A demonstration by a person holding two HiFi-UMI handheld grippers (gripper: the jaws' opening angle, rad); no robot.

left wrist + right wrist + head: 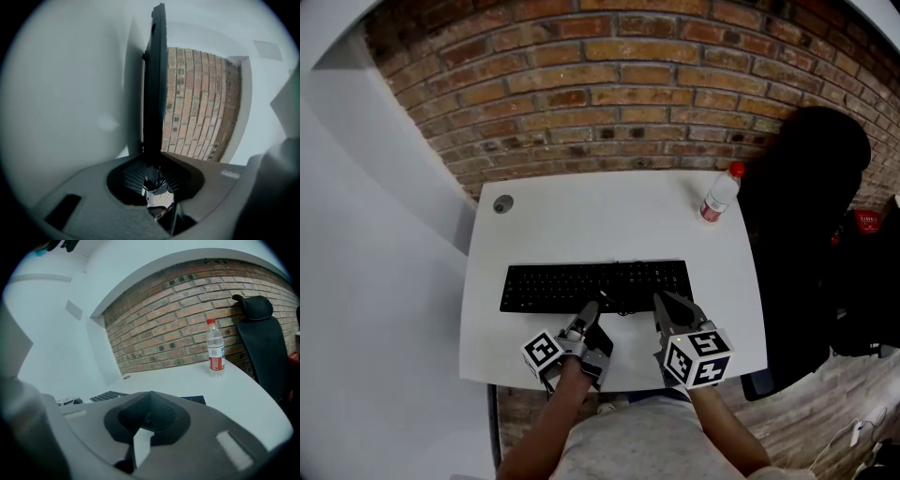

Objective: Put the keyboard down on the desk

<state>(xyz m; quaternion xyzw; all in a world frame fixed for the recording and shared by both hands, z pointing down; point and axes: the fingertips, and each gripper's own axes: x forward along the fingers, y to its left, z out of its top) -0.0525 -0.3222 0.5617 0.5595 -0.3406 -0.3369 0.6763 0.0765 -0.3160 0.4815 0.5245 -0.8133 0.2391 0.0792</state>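
A black keyboard (595,286) lies lengthwise across the middle of the white desk (609,216). My left gripper (589,311) is at the keyboard's near edge, left of centre. In the left gripper view the keyboard (154,84) shows edge-on and runs straight into the left gripper (152,176), whose pads press on it. My right gripper (667,305) hovers over the near edge further right. In the right gripper view its jaws (150,394) meet in one ridge with nothing between them, and parts of the keyboard (107,396) show behind them. I cannot tell whether the keyboard's near edge rests on the desk.
A clear plastic bottle (719,195) with a red cap and red label stands at the desk's far right corner. A black office chair (806,234) is close by the desk's right side. A round cable grommet (502,203) sits at the far left. Behind is a brick wall (628,84).
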